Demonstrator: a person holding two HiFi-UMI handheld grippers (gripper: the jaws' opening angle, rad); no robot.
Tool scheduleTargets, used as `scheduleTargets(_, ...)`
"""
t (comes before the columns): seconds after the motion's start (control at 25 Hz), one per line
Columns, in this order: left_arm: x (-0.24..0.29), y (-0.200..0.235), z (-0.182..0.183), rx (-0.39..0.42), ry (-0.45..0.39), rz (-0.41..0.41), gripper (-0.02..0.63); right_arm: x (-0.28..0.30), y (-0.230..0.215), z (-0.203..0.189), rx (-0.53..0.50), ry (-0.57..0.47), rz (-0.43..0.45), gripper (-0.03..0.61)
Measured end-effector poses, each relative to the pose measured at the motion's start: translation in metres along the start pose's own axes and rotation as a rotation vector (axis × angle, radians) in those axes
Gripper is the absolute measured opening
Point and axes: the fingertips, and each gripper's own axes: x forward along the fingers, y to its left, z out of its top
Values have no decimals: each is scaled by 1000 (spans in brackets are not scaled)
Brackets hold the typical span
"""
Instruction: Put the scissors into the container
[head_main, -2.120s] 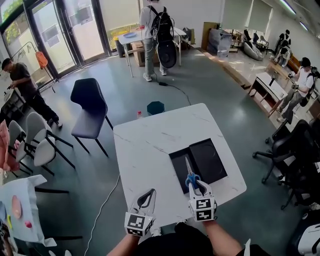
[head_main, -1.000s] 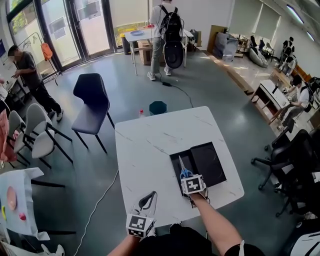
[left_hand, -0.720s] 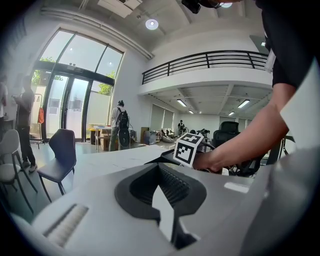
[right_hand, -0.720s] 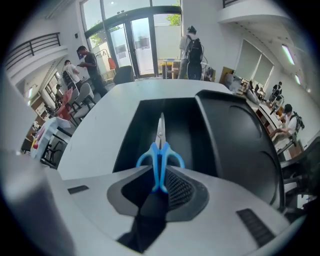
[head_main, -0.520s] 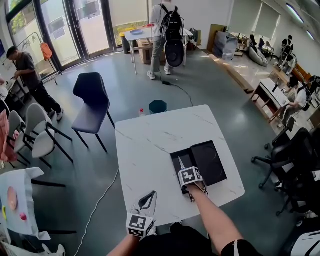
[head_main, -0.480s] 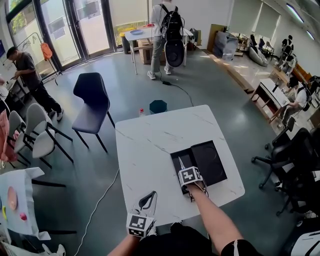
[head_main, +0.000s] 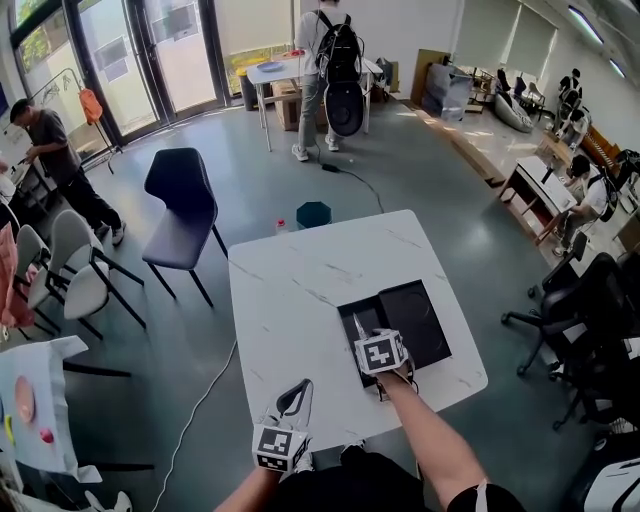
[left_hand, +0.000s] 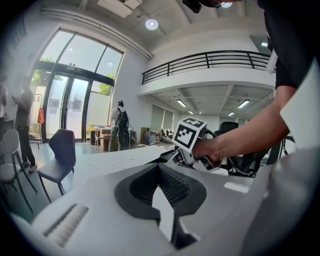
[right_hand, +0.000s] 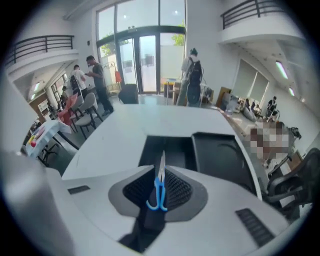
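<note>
Head view: a white marbled worktop (head_main: 300, 290) carries a black container (head_main: 425, 318) near its right front corner. The container consists of 2 shallow halves lying side by side.

The right hand-held gripper (head_main: 368, 340) is held out on an extended arm over the near edge of the container. Right gripper view: its jaws are clamped on the scissors (right_hand: 159, 186), pinching them at the blue handles. The closed blades point forward along the jaws, over the left half of the container (right_hand: 167, 150). Whether the blade tip touches the container floor cannot be told. In the head view the scissors (head_main: 357, 326) show as a thin pale sliver ahead of the marker cube.

The left hand-held gripper (head_main: 295, 396) sits at the near edge of the worktop, well apart from the container. Left gripper view: its jaws are pressed together at the tips, with nothing between them.

Background: 1 dark chair (head_main: 180, 215) stands on the floor left of the worktop. Farther off, a person (head_main: 325, 50) with a backpack stands at another table.
</note>
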Motion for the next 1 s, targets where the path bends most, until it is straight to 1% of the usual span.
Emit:
scheduleTargets(0.12, 7, -2, 17, 1, -33, -7, 9, -41, 3, 37, -33, -169, -9, 49)
scheduleTargets(0.2, 10, -4, 24, -3, -48, -22, 9, -66, 4, 51, -49, -273, -26, 15)
scheduleTargets(0.24, 11, -4, 28, -4, -56, -27, 9, -78, 6, 55, -53, -317, -33, 9)
scheduleTargets(0.36, 10, -1, 36, 5, -75, -33, 9, -113, 13, 60, -52, -423, -38, 8)
scheduleTargets(0.48, 10, 2, 40, 7, -74, -28, 9, -156, 22, 62, -75, -583, -47, 8)
scheduleTargets(0.6, 7, 3, 46, 36, -79, -20, 9, -198, 30, 50, -76, -719, -70, 8)
scheduleTargets(0.68, 4, 5, 54, 16, -96, -14, 9, -212, 35, 38, -59, -767, -57, 8)
scheduleTargets(0.76, 1, 8, 62, -15, -119, -13, 9, -218, 41, 28, -46, -786, -25, 8)
scheduleTargets(0.88, -3, 7, 69, -10, -139, -17, 9, -219, 46, 18, -55, -775, -15, 6)
scheduleTargets(1.0, -4, 4, 72, 12, -144, -22, 9, -220, 47, 19, -63, -783, -20, 6)
